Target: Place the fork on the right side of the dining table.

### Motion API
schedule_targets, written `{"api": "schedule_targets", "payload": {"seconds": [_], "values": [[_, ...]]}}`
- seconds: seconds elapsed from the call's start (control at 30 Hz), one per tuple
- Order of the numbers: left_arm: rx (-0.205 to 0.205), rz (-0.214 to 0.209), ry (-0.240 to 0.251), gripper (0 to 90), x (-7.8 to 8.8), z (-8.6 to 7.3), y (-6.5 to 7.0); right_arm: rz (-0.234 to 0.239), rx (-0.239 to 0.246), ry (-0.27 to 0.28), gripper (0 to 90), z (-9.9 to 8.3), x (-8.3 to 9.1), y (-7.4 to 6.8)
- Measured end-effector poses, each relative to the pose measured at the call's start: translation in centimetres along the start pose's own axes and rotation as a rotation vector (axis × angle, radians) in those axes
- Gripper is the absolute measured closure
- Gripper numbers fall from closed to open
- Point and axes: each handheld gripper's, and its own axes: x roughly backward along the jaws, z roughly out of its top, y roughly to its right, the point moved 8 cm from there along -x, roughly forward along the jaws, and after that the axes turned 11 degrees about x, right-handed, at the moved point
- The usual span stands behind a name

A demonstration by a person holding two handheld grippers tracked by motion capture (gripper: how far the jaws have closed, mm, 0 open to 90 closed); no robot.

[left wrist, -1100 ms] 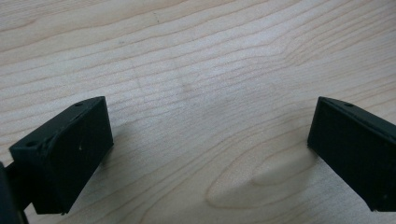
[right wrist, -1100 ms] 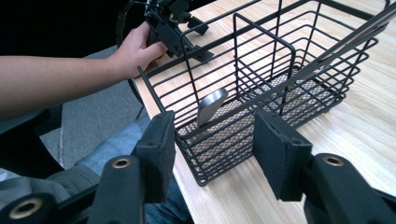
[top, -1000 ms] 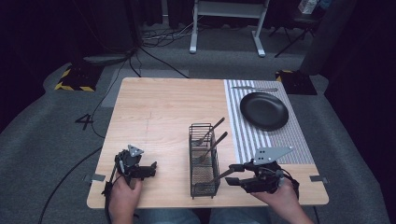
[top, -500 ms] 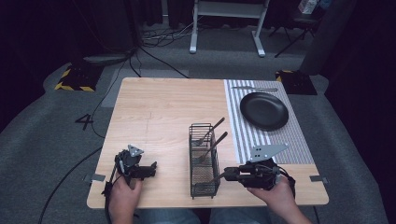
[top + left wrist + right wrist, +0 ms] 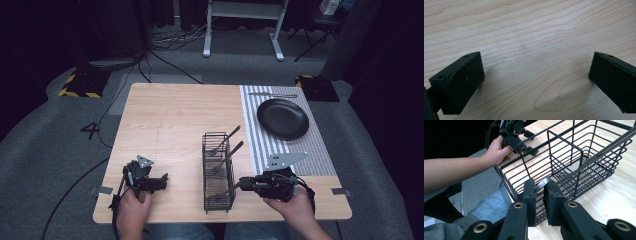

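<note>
Utensil handle (image 5: 543, 183): thin, stiff metal, light, slick; judged best taken near its end, across flat faces, so it is not twisted out.

Right gripper (image 5: 540, 195): jaws just closed in, narrow gap left, curved handle end caught between pads.

Handle juts over near rim of wire caddy (image 5: 584, 167), directly ahead of jaws.

Left gripper (image 5: 536, 80): jaws wide, nothing held, rested over bare table (image 5: 529, 32).

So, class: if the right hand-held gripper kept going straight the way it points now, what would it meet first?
Probably the wire basket: the right hand-held gripper points at its near end, jaws closed on a utensil handle sticking out of it. Depth is hard to judge.
</note>
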Motion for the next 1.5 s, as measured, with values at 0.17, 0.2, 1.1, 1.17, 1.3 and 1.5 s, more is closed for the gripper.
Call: {"api": "schedule_targets", "payload": {"seconds": [0.17,0.2,1.1,1.17,1.3,1.5], "values": [[0.0,0.0,0.0,0.2,0.0,0.0,0.0,-0.005,-0.004,0.012,81.7,0.4,-0.1,0.0],[0.0,0.0,0.0,0.2,0.0,0.0,0.0,0.001,-0.011,0.02,82.8,0.5,-0.1,0.1],[0.0,-0.001,0.0,0.1,0.0,0.0,0.0,-0.028,-0.024,0.103,86.9,3.1,2.3,1.3],[0.0,-0.001,0.0,0.1,0.0,0.0,0.0,-0.032,-0.022,0.105,86.9,3.3,2.5,1.4],[0.0,-0.001,0.001,0.1,0.0,0.0,0.0,-0.041,-0.029,0.119,87.0,3.7,3.2,1.8],[0.001,-0.001,0.001,0.2,0.0,0.0,0.0,-0.046,-0.041,0.142,87.0,4.2,4.3,2.4]]}}
